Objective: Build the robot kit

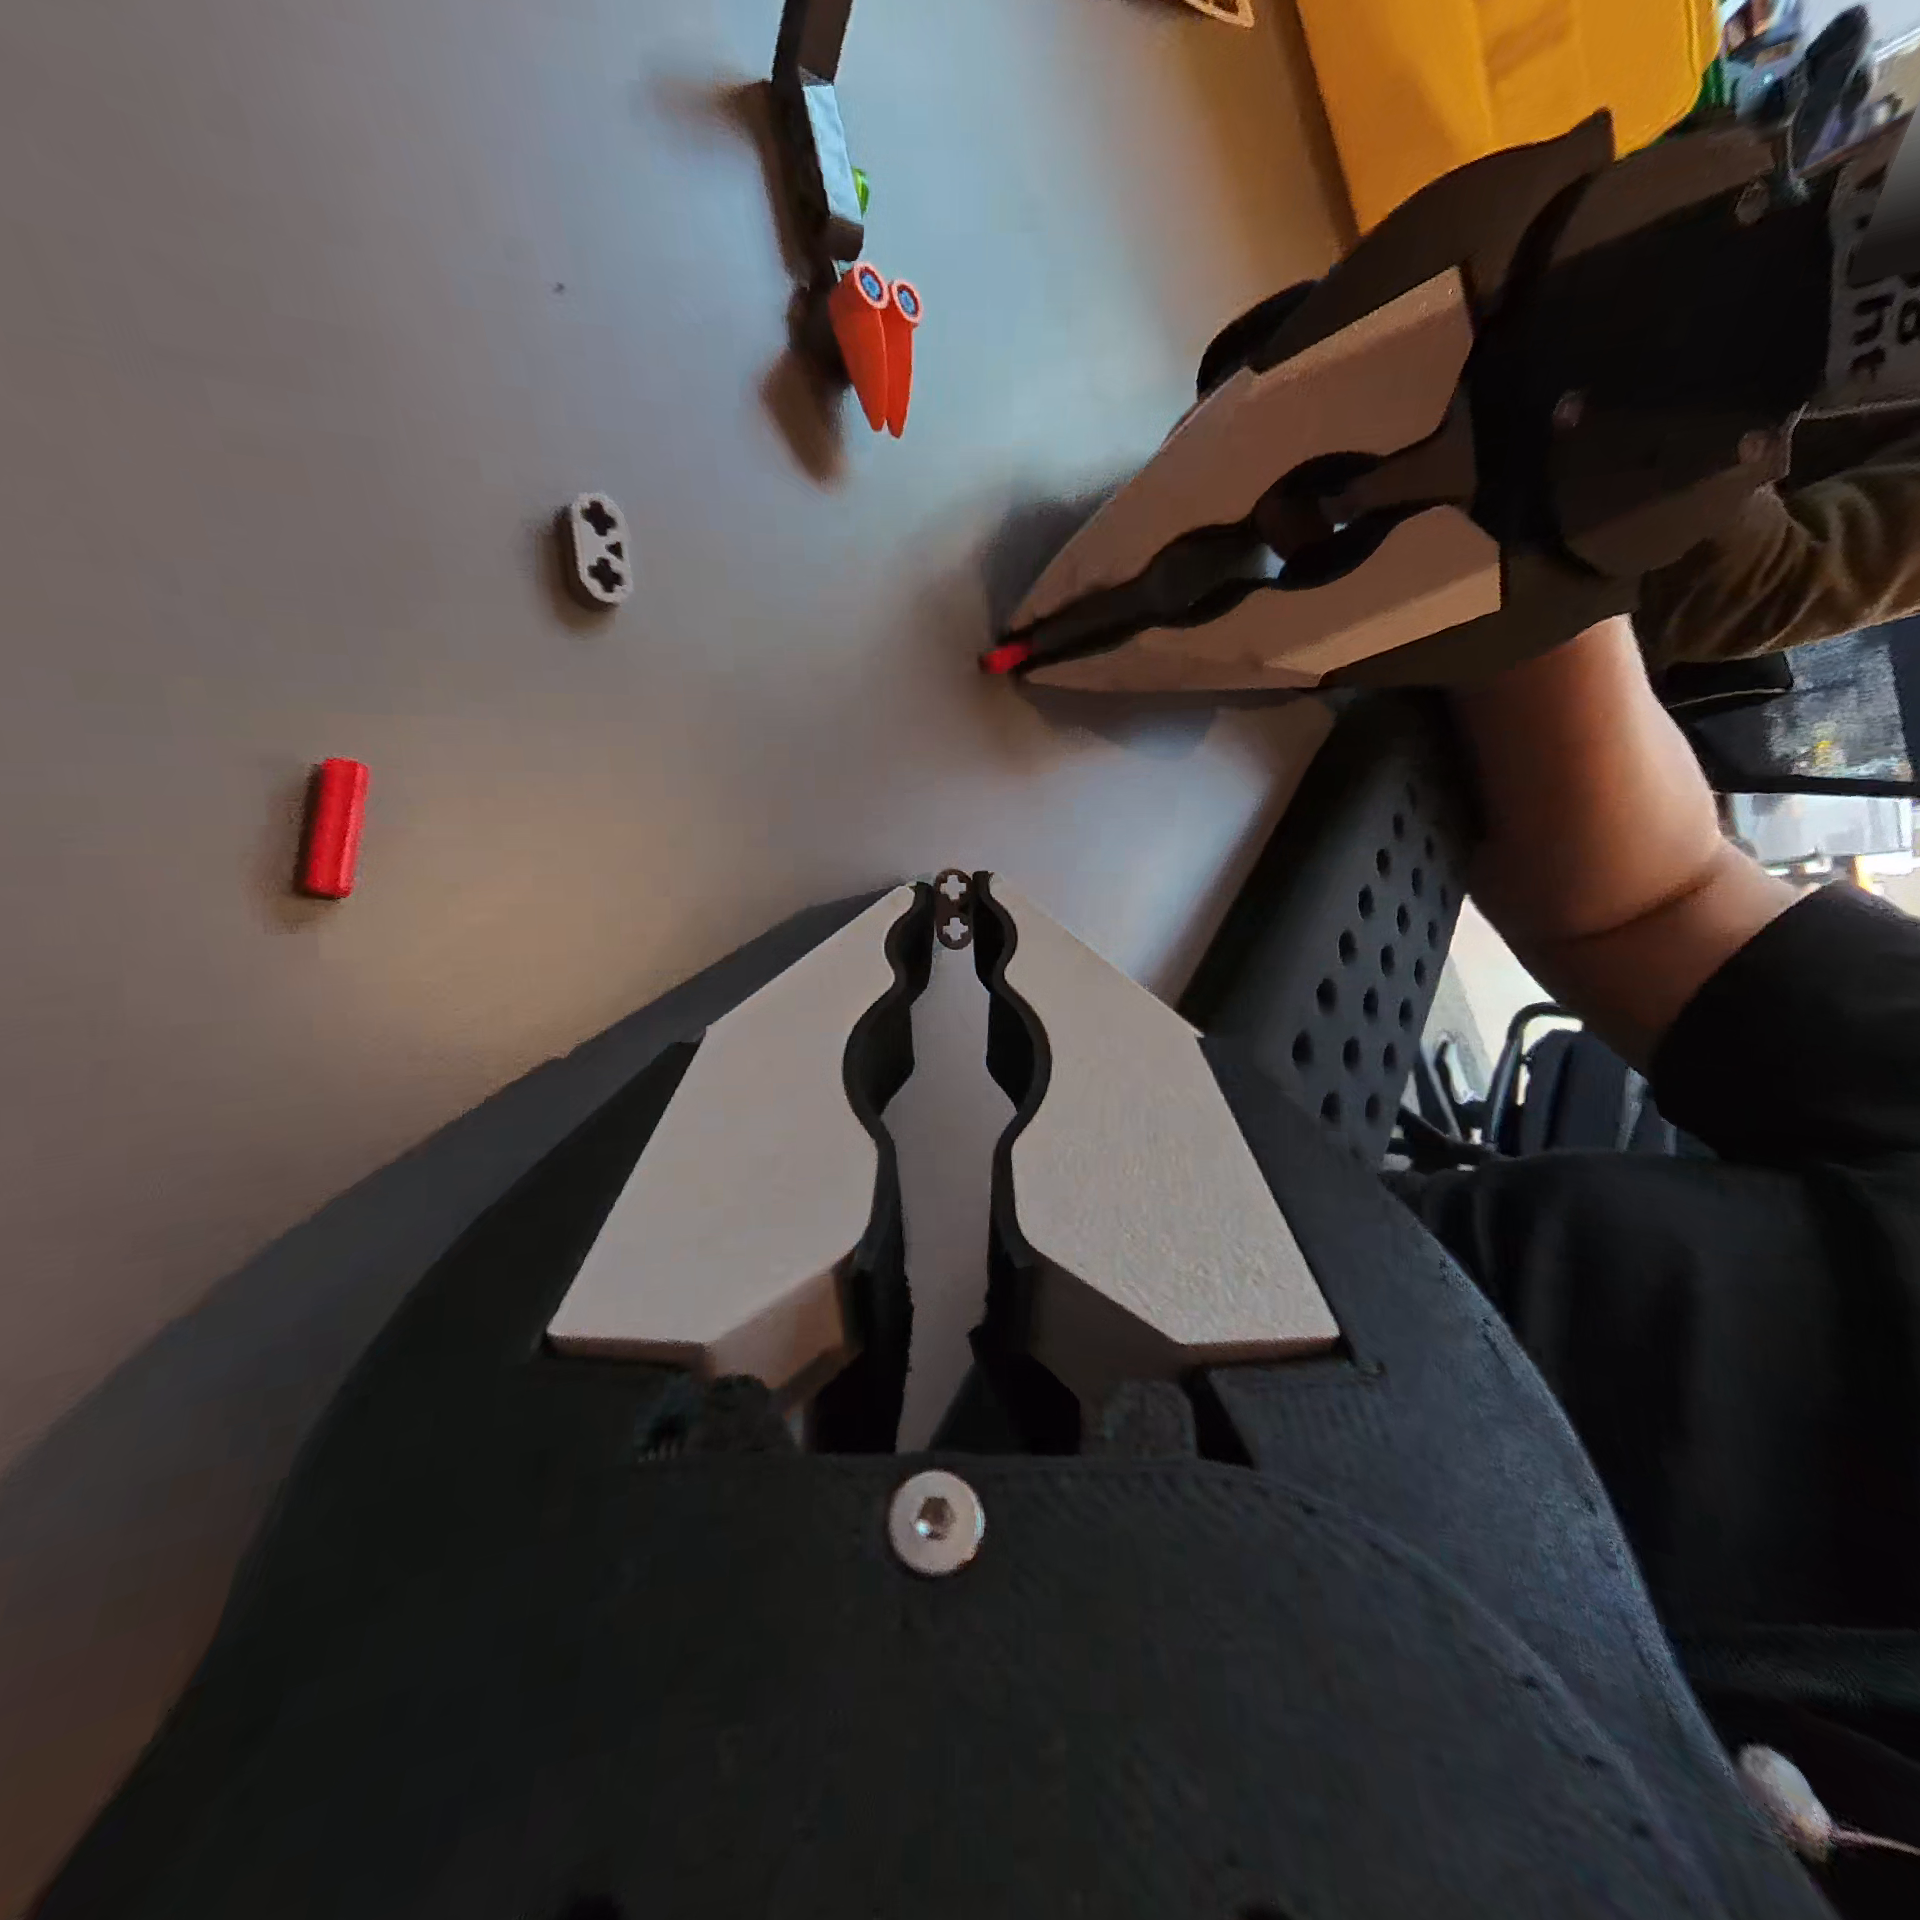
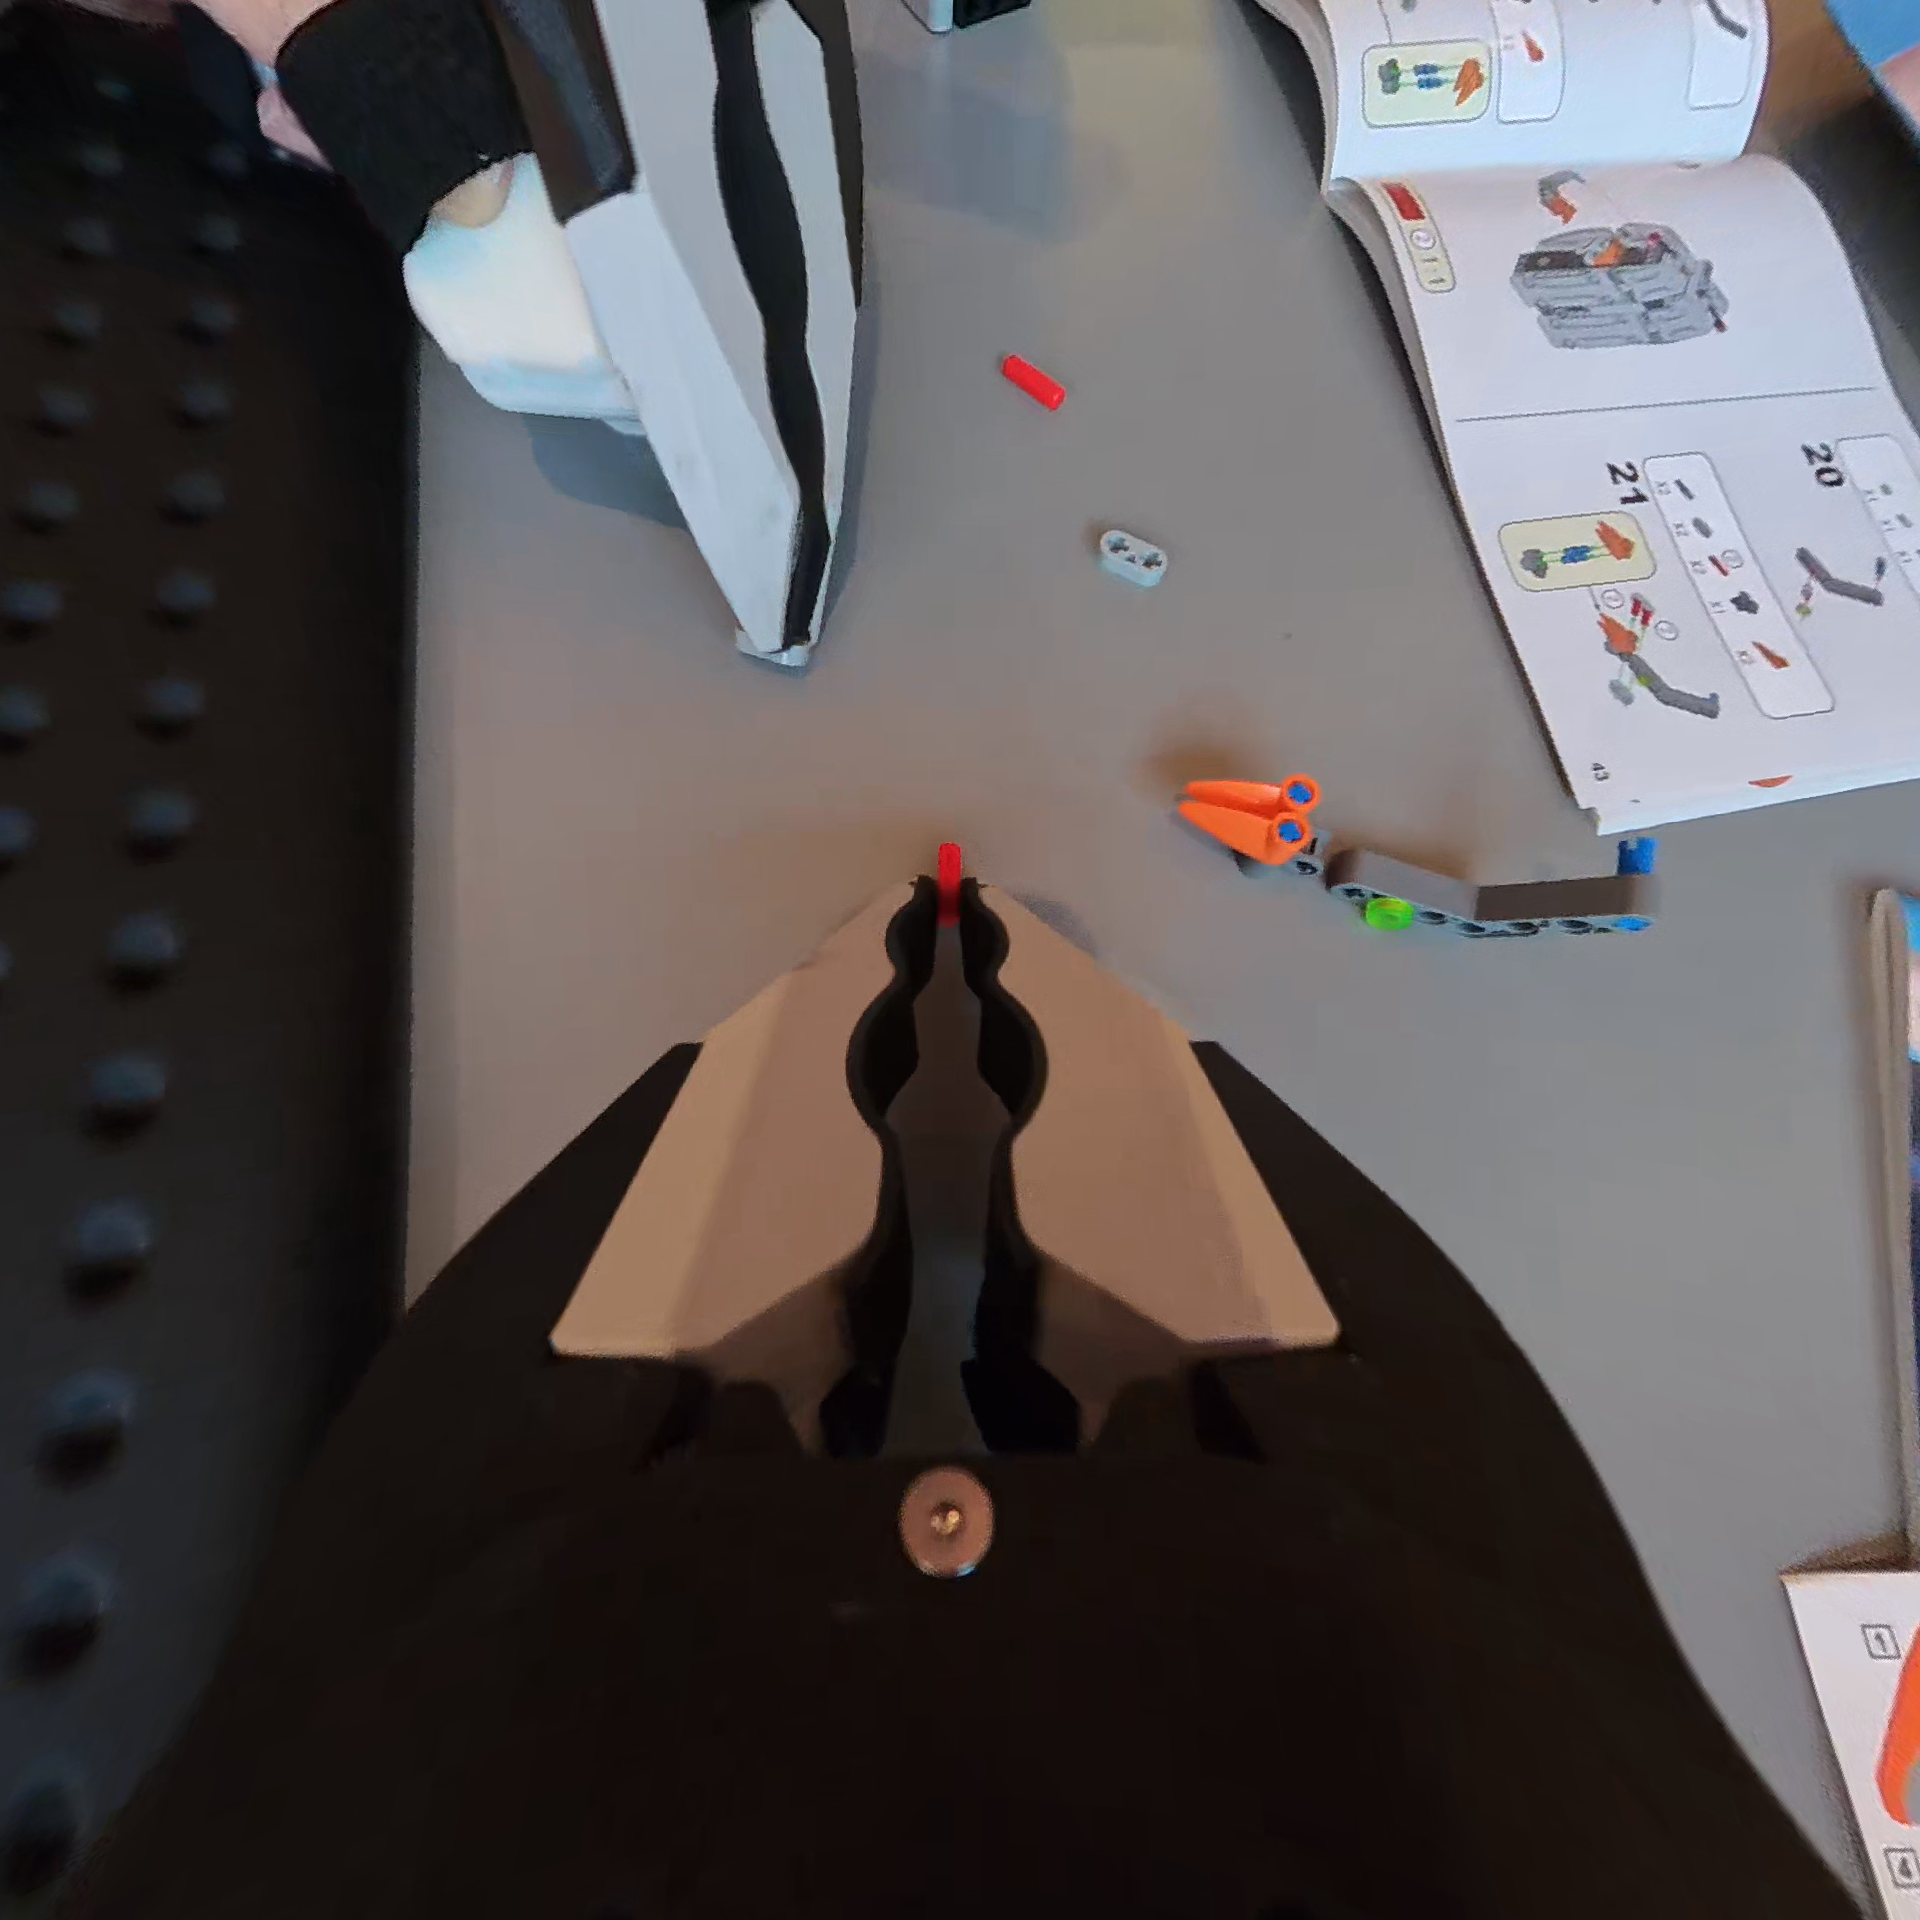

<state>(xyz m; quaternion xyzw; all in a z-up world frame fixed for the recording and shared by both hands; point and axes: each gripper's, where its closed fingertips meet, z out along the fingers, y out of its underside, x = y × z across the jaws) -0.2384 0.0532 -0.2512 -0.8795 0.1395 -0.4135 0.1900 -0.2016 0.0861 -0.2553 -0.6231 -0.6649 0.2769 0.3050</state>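
A plain grey desk (image 2: 1351, 1195) fills both views, lit softly with a warm patch at centre. A black perforated panel (image 1: 1361, 997), perhaps a chair back, stands at its edge, right of frame.

A loose red pin (image 2: 1033, 381) and a grey two-hole link (image 2: 1132, 557) lie apart on the grey bench (image 2: 1351, 1195). Nearby sits a grey beam assembly (image 2: 1455, 894) tipped with orange cones (image 2: 1247, 816). An open instruction booklet (image 2: 1662, 468) lies beyond it.
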